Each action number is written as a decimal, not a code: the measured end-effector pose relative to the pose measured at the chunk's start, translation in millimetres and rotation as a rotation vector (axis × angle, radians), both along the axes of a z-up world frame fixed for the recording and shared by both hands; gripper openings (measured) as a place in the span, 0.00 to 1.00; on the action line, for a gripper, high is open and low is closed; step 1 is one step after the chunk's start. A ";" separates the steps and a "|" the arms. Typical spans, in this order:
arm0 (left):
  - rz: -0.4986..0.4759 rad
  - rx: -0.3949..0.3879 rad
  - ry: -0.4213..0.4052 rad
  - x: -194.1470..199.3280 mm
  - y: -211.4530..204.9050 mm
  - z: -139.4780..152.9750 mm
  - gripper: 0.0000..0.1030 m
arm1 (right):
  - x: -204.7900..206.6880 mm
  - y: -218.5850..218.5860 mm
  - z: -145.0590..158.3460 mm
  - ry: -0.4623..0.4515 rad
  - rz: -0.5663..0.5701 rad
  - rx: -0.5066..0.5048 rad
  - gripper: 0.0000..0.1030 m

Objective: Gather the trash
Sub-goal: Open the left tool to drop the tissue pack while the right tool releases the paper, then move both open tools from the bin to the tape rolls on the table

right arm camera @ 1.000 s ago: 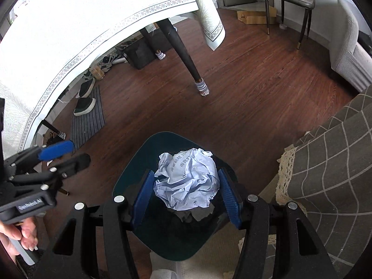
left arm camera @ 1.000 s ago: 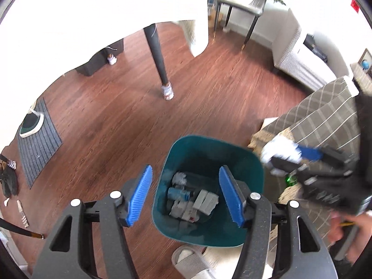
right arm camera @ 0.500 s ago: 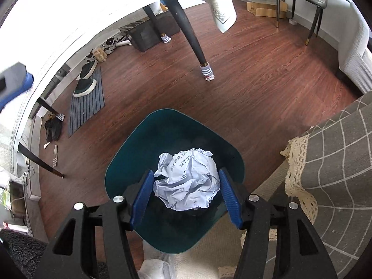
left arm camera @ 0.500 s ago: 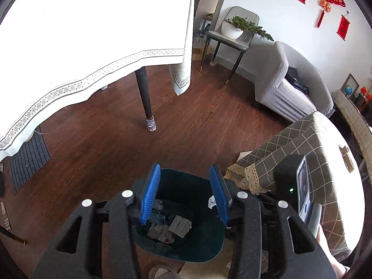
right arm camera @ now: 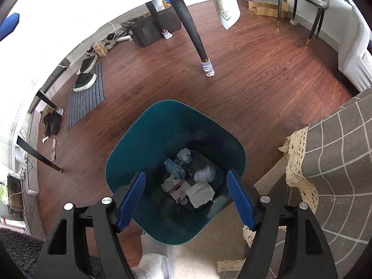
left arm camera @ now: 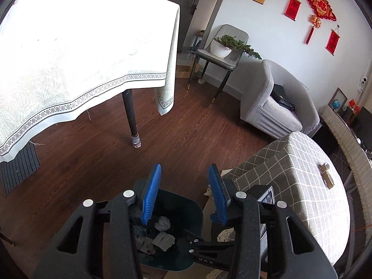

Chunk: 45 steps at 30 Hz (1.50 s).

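The crumpled pale-blue paper ball [right arm camera: 204, 173] lies blurred among scraps inside the teal rounded-square plastic bin [right arm camera: 148, 134] (on wood floor); right gripper [right arm camera: 186, 196] has just opened, empty; left gripper [left arm camera: 183, 195] half-open, empty; bare floor beyond the bin's far rim

One teal trash bin [right arm camera: 148, 139] on the wood floor. Inside it: two crumpled paper balls, one far [right arm camera: 184, 155], one right [right arm camera: 204, 173]; one blue packet [right arm camera: 174, 167]; the flat cartons and wrappers near them overlap, so their number cannot be told.

Two grippers, left [left arm camera: 184, 194] and right [right arm camera: 186, 197], each with two blue pads.

One white-clothed table [left arm camera: 81, 53]. One grey armchair [left arm camera: 276, 102]. One chair [left arm camera: 223, 53] bearing one potted plant [left arm camera: 229, 44]. Three red wall hangings, centre one [left arm camera: 319, 5]. One ribbed floor mat [right arm camera: 86, 97]. One checked cloth [left arm camera: 300, 179], right.
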<state>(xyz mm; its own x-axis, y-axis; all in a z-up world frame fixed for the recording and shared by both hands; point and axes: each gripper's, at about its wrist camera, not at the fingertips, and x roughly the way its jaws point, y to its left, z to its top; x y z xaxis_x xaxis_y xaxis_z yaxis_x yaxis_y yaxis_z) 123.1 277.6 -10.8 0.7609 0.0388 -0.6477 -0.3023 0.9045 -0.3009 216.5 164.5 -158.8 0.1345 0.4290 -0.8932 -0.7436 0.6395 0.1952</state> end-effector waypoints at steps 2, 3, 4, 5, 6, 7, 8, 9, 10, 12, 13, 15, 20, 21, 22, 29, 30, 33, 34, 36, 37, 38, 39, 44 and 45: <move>-0.002 0.002 -0.015 1.3 -5.3 6.1 0.44 | -0.4 -4.6 8.5 -0.010 -0.003 0.025 0.71; -0.001 0.011 -0.023 2.0 -8.6 9.5 0.44 | -1.0 -7.2 13.3 -0.016 -0.004 0.039 0.71; -0.001 0.024 -0.030 2.3 -12.0 12.8 0.44 | -1.4 -9.8 17.5 -0.022 -0.005 0.051 0.71; -0.002 0.040 -0.036 3.8 -16.0 15.6 0.44 | -1.6 -12.9 22.3 -0.028 -0.007 0.063 0.71; 0.000 0.058 -0.041 4.5 -20.1 18.2 0.44 | -1.5 -15.9 26.3 -0.034 -0.009 0.074 0.71; 0.000 0.071 -0.045 5.5 -24.0 20.7 0.44 | -1.8 -19.5 31.6 -0.043 -0.010 0.085 0.71; -0.003 0.074 -0.049 6.4 -27.5 22.5 0.44 | -1.9 -22.3 36.3 -0.051 -0.011 0.095 0.71; -0.007 0.072 -0.054 7.0 -30.3 23.5 0.44 | -1.5 -25.9 41.0 -0.059 -0.013 0.106 0.71; -0.011 0.070 -0.060 7.9 -33.7 24.9 0.44 | -1.3 -29.9 45.5 -0.064 -0.015 0.117 0.71; -0.016 0.068 -0.070 9.1 -38.6 27.9 0.44 | -1.4 -37.6 55.2 -0.079 -0.018 0.136 0.71; -0.018 0.062 -0.075 10.3 -42.0 29.4 0.44 | -1.9 -40.7 58.9 -0.086 -0.022 0.142 0.71; -0.032 0.039 -0.085 11.1 -47.2 31.1 0.44 | -2.5 -46.9 67.1 -0.098 -0.031 0.155 0.70; -0.051 0.013 -0.107 13.2 -64.2 38.2 0.45 | -1.5 -68.3 89.6 -0.149 -0.061 0.191 0.66; -0.052 0.009 -0.109 13.9 -66.6 39.0 0.45 | -1.4 -72.8 93.6 -0.161 -0.067 0.196 0.65; -0.055 0.012 -0.110 15.2 -69.8 39.6 0.46 | -0.3 -79.0 98.4 -0.171 -0.073 0.206 0.62; -0.080 -0.001 -0.119 25.4 -90.1 42.7 0.47 | 9.9 -125.3 131.6 -0.220 -0.141 0.273 0.56; -0.085 0.001 -0.120 27.0 -93.6 43.3 0.47 | 11.1 -132.2 136.3 -0.231 -0.152 0.277 0.56; -0.100 0.009 -0.119 34.0 -102.5 43.6 0.48 | 20.1 -156.8 148.3 -0.269 -0.192 0.280 0.56; -0.108 0.012 -0.117 36.2 -107.0 43.4 0.49 | 23.6 -165.7 151.6 -0.281 -0.211 0.281 0.56; -0.122 0.022 -0.111 40.0 -115.8 41.7 0.50 | 31.3 -179.8 155.7 -0.294 -0.243 0.281 0.56; -0.131 0.031 -0.107 43.0 -120.9 40.9 0.50 | 34.9 -188.4 157.5 -0.300 -0.260 0.281 0.56; -0.139 0.040 -0.103 44.9 -125.5 40.0 0.51 | 38.3 -196.7 158.8 -0.307 -0.277 0.279 0.56; -0.148 0.048 -0.101 47.0 -130.7 39.5 0.52 | 41.5 -204.8 159.7 -0.315 -0.293 0.273 0.56; -0.194 0.064 -0.084 54.6 -152.6 32.9 0.55 | 54.6 -246.0 159.6 -0.348 -0.377 0.249 0.56; -0.199 0.062 -0.081 55.9 -155.9 31.4 0.55 | 54.8 -254.2 159.2 -0.354 -0.394 0.244 0.56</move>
<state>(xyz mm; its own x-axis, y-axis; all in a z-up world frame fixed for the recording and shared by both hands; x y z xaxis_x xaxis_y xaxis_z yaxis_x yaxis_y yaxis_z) 178.9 121.6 20.7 0.8070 -0.0798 -0.5851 -0.0929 0.9614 -0.2591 271.3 -89.7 0.3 0.5976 0.4743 -0.6465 -0.5059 0.8486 0.1549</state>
